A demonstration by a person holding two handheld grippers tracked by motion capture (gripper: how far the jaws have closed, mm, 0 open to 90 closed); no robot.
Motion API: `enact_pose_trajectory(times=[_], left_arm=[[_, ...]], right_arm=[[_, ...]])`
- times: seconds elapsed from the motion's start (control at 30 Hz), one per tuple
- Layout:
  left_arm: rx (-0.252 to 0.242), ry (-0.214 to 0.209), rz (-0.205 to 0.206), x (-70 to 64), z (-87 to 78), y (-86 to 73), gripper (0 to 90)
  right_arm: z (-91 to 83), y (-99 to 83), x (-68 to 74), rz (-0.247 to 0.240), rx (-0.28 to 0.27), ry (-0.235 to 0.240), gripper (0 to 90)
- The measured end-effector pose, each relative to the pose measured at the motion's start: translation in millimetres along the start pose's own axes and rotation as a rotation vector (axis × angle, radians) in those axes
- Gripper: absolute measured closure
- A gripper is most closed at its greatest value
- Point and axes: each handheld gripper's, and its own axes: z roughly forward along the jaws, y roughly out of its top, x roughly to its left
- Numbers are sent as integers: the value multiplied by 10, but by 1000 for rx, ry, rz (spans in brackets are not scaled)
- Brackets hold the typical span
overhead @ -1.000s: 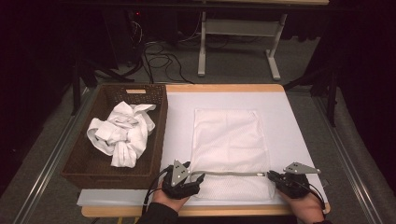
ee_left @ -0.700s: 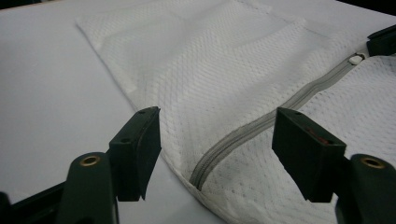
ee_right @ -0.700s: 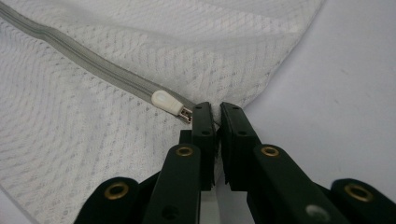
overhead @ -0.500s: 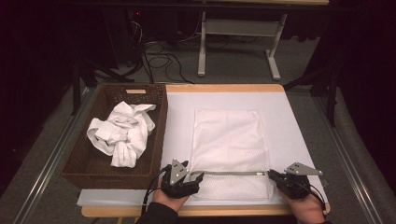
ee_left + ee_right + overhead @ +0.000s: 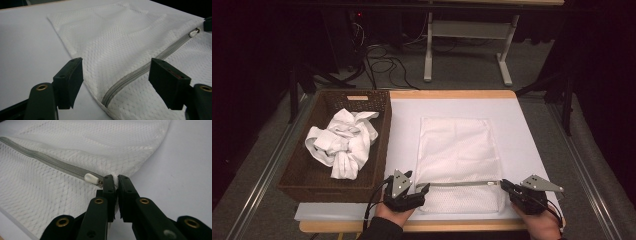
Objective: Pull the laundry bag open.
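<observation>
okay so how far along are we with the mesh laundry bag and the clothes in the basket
Early. Done: the mesh laundry bag lies flat on the table, zipper closed. In hand: the right hand-held gripper pinches the bag's edge beside the zipper pull; the left hand-held gripper stands open around the zipper's other end. Left, probably: unzipping and loading the white clothes, still in the basket.
</observation>
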Motion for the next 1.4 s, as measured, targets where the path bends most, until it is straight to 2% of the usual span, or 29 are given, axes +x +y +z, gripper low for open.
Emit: enact_pose_trajectory(times=[0.2,0.27,0.4,0.5,0.6,0.73,0.87,0.9,1.23,1.4], left_arm=[[0,-23,12,-38,11,11,304],[-6,-51,25,-93,30,29,331],[-17,-63,33,-152,70,58,325],[-14,-36,62,-223,136,89,293],[-7,-52,62,-273,191,119,259],[-6,-60,92,-366,233,153,192],[-6,-89,118,-455,278,196,179],[-9,-107,124,-498,308,233,173],[-15,-160,132,-712,501,345,188],[-9,-172,145,-766,558,364,205]], right_arm=[[-65,15,17,-25,-40,13,864],[-77,20,37,-39,-43,14,863],[-85,32,49,-42,-49,19,863],[-88,45,50,-53,-62,24,862],[-95,48,52,-57,-64,27,862],[-102,52,51,-59,-67,29,861],[-103,59,51,-62,-72,31,862],[-107,60,54,-61,-75,32,862],[-119,56,47,-69,-79,44,861],[-120,53,46,-76,-78,46,861]])
